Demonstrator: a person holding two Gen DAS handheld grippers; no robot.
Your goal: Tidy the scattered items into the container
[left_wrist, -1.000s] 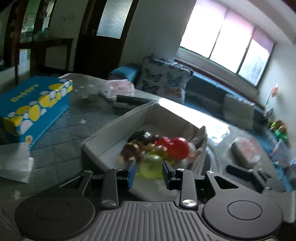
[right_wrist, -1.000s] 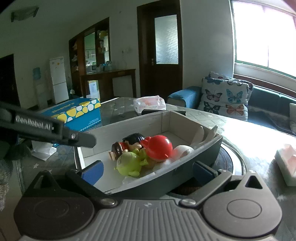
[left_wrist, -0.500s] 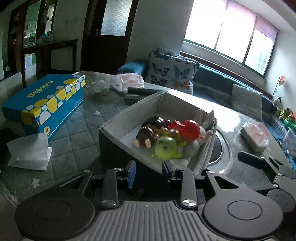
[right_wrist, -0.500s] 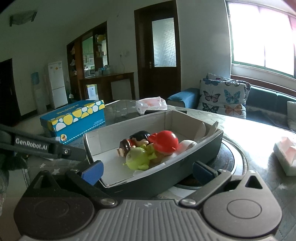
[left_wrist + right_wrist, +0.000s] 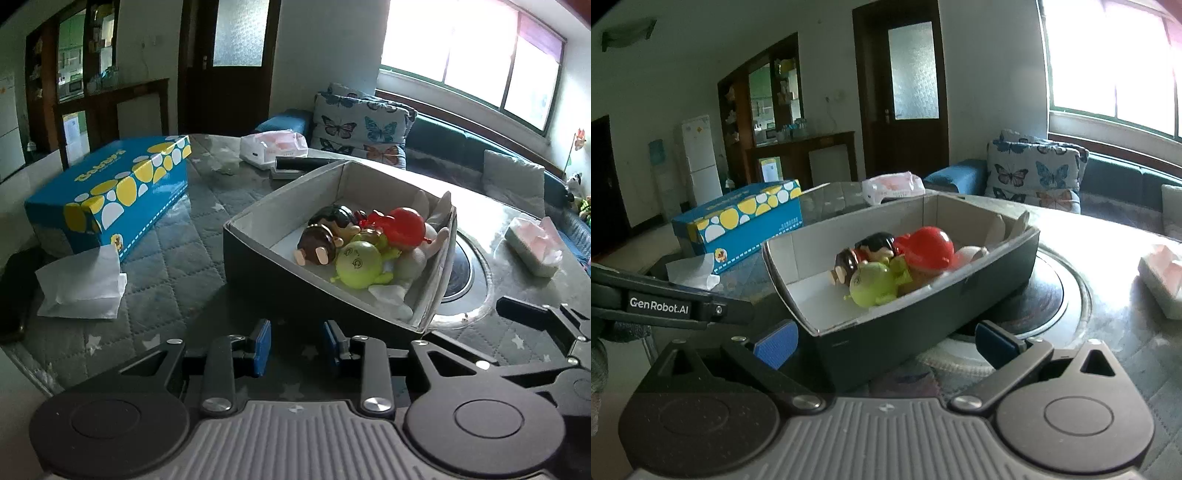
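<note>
1. Left wrist view: the left gripper (image 5: 295, 345) hung just short of the box (image 5: 295, 280), its fingers a modest gap apart with nothing between them, probably because its load was already delivered. The box sat on the quilted table (image 5: 177, 258), dark outside and pale inside, with the toys bunched at its right end: a green toy (image 5: 356, 263), a red toy (image 5: 406, 226) and two brown-headed figures (image 5: 317, 242).
2. Right wrist view: the right gripper (image 5: 884, 338) was spread wide and held nothing, its pads either side of the box's near corner, perhaps to steady it. The toys lay inside the box (image 5: 923, 306); I saw none loose on the table.
</note>
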